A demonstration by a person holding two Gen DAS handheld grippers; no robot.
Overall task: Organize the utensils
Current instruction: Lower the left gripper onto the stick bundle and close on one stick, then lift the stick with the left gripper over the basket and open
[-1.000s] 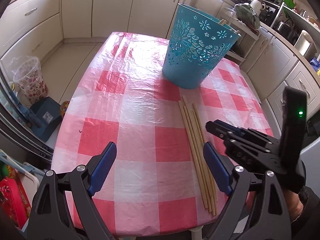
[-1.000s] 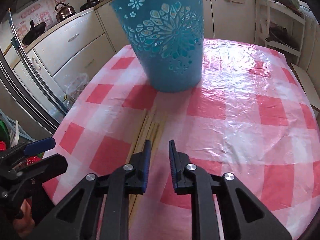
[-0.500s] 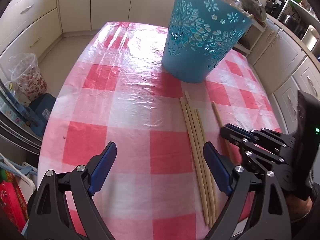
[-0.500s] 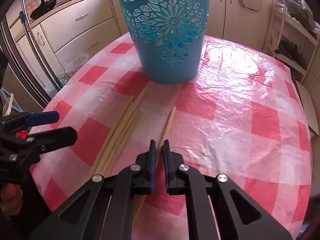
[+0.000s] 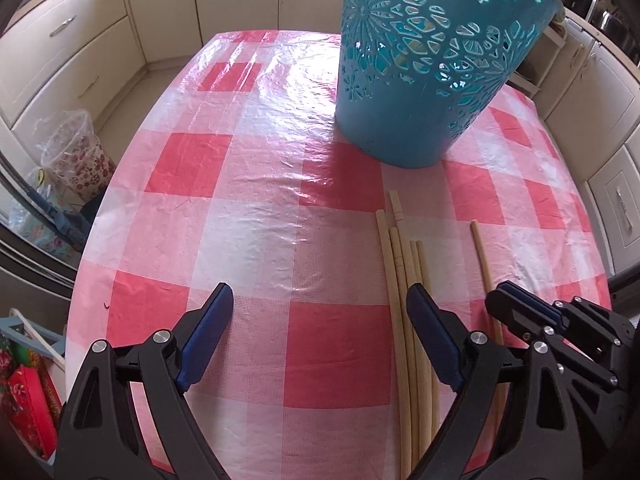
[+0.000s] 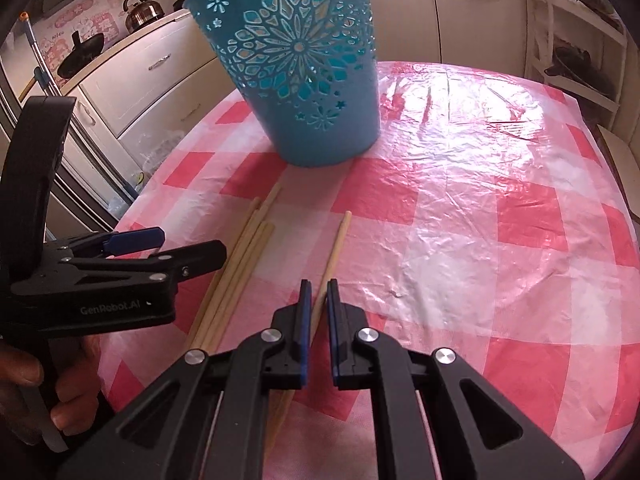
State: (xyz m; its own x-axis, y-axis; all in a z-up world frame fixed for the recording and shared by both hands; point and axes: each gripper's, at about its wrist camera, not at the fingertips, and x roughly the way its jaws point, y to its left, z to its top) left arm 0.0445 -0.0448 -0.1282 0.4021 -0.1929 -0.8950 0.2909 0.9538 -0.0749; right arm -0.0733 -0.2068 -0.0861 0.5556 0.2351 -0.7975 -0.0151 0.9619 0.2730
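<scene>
A teal cut-out basket (image 5: 424, 60) stands on the red-checked tablecloth, also in the right wrist view (image 6: 304, 68). Several wooden chopsticks (image 5: 404, 280) lie in a bundle in front of it, also in the right wrist view (image 6: 236, 276). One single chopstick (image 6: 334, 250) lies apart to their right, also in the left wrist view (image 5: 482, 256). My right gripper (image 6: 316, 292) is shut on the single chopstick near its middle. My left gripper (image 5: 320, 312) is open and empty, its right finger over the bundle; it also shows in the right wrist view (image 6: 160, 248).
The table (image 5: 248, 216) has a shiny plastic cover. Cream kitchen cabinets (image 5: 68, 48) surround it. A bagged bin (image 5: 76, 152) stands on the floor at left. A kettle (image 6: 140, 12) sits on a counter at the back.
The single chopstick has been drawn away to the right of the bundle by my right gripper, which closed on it. Both grippers have moved closer to the basket.
</scene>
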